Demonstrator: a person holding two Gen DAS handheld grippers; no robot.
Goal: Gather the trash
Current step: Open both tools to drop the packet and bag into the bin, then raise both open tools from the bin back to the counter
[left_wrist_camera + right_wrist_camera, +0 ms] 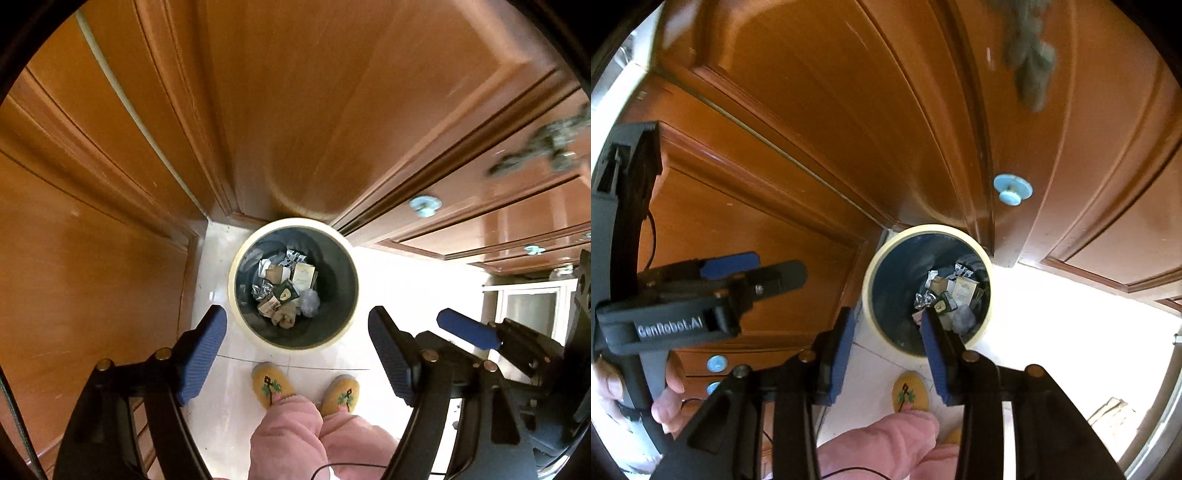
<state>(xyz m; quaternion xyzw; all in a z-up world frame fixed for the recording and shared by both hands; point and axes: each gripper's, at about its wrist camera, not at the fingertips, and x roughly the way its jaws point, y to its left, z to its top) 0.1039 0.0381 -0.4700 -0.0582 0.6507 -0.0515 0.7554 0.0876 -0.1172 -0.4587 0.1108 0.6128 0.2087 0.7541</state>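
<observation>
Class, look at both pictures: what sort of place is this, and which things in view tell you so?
Probably a room in a home: wooden cabinet doors with blue knobs, a tiled floor, a waste bin in the corner holding paper scraps, and slippered feet.

The left gripper (297, 354) points steeply downward, its two blue-padded fingers (201, 354) standing wide apart with nothing between them. The right gripper (888, 349) also tilts downward, less steeply, with its fingers (934, 354) parted by a narrower gap, and they too are empty. In the right wrist view the left gripper appears from the side, held by the person's left hand (666, 400), whose fingers wrap the black handle. The right gripper shows at the right edge of the left wrist view; its hand seems hidden behind the body. Below, pink-trousered legs (295, 435) stand in yellow slippers (271, 384).
</observation>
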